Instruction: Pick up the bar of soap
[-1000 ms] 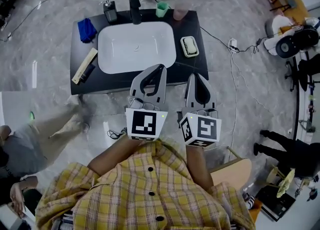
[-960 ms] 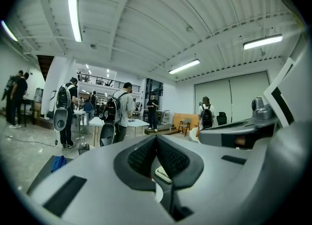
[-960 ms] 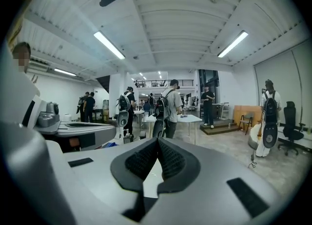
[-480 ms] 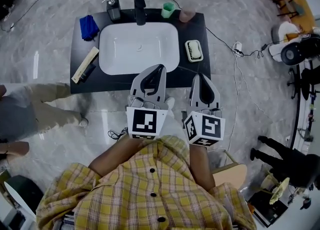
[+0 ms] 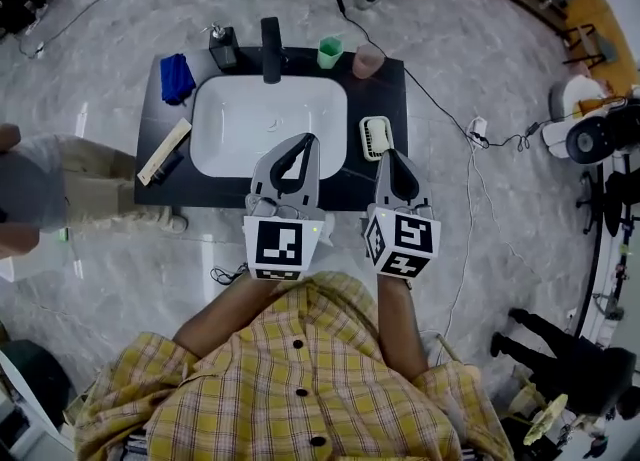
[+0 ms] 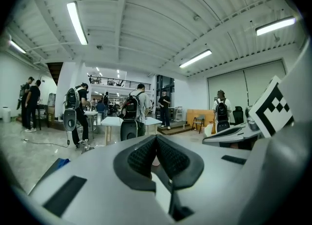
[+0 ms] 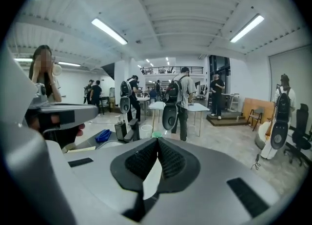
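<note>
Approach stage; nothing grasped yet. On worktop [image 5: 384,99], right of sink [image 5: 268,124], bar of soap [image 5: 376,136] just beyond tip of right gripper [image 5: 390,156]. Both it and left gripper [image 5: 304,140] closed, empty. Next, likely: open right jaws, lower astride soap, close.

Head view high, steeply down on counter [image 5: 215,191]. Gripper views low, near level, across room; right shares faucet [image 7: 132,130].
</note>
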`<act>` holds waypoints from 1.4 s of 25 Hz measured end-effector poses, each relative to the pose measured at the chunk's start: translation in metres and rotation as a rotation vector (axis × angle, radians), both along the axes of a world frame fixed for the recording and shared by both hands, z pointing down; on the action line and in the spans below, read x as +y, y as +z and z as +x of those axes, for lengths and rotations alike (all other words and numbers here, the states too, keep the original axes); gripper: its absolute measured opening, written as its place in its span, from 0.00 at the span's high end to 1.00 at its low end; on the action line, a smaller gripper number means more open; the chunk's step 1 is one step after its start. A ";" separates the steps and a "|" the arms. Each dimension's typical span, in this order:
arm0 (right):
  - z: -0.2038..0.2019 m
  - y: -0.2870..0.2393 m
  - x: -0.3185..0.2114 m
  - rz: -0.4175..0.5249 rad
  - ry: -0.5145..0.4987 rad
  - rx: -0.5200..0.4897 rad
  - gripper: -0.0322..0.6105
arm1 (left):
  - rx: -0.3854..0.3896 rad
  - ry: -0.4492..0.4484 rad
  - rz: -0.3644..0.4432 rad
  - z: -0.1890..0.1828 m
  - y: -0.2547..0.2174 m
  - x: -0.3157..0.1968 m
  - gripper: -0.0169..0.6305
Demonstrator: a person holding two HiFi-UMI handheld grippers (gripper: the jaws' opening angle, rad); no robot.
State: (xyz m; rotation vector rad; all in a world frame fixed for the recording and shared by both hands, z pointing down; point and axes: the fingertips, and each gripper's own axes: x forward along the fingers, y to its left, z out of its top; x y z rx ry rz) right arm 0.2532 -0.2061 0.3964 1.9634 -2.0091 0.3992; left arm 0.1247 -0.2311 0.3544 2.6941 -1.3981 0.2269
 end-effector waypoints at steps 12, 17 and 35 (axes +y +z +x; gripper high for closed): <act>0.059 0.076 -0.056 -0.187 -0.119 -0.051 0.91 | -0.077 -0.086 -0.033 0.056 0.023 -0.039 0.95; 0.063 0.120 -0.069 -0.306 -0.170 -0.083 0.77 | -0.118 -0.128 -0.062 0.057 0.038 -0.044 0.95; 0.096 0.265 -0.109 -0.679 -0.101 -0.037 0.61 | -0.121 -0.129 -0.149 0.041 0.075 -0.082 0.95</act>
